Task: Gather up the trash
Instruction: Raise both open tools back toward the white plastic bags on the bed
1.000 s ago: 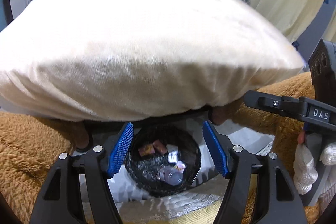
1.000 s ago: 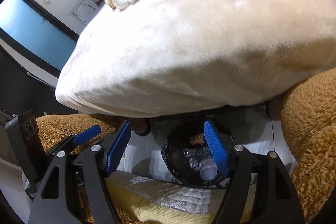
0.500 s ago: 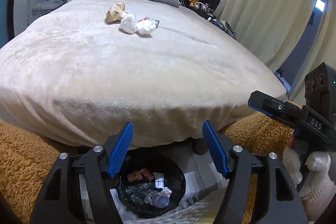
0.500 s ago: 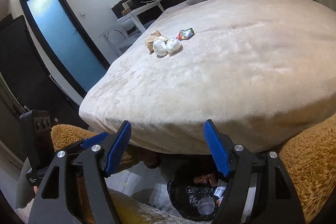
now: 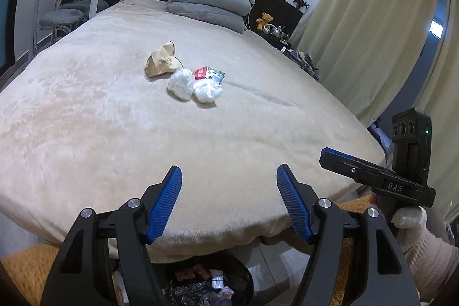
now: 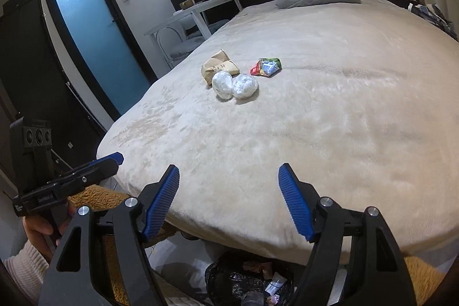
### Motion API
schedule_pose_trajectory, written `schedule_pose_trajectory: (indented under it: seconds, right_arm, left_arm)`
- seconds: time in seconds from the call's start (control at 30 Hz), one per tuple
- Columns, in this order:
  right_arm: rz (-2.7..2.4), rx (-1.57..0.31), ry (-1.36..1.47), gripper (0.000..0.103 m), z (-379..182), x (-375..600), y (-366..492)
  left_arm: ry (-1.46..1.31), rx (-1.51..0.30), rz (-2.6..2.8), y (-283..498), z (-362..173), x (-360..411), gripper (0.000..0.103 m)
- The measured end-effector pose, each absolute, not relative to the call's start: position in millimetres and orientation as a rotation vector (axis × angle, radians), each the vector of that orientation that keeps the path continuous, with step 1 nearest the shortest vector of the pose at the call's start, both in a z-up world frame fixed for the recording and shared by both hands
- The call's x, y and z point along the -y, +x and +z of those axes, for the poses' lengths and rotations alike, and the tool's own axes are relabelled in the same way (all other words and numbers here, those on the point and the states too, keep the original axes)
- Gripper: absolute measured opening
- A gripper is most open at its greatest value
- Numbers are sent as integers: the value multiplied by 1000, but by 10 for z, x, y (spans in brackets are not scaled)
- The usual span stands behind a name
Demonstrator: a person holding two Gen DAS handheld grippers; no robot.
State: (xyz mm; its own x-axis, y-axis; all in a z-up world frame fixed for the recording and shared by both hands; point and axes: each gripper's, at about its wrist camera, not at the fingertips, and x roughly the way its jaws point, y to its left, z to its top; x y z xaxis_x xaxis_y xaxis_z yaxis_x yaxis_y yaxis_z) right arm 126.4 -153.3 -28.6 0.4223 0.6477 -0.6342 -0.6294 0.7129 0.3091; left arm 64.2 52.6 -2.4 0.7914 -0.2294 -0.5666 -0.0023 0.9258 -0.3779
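Four bits of trash (image 5: 183, 73) are left mid-frame on the bed (image 5: 114, 134); bin (image 6: 249, 286) sits bottom centre. Left gripper (image 5: 229, 202) and right gripper (image 6: 229, 202) are held spread, empty. A reach forward is probably needed next.

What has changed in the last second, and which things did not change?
Both tongs, left and right, rose from the trash bin to face the bed. Nothing was grasped or released; both stay open and empty. The paper bag, two white wads and wrapper lie unmoved.
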Motion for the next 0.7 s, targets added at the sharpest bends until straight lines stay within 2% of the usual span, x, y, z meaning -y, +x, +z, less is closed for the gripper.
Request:
schedule_pose_trajectory:
  seconds: [0.7]
  right_arm:
    - [841,-963,-88,71,-689,500,2807]
  left_arm:
    - [-326,-720,-69,1838,119,-1239,67]
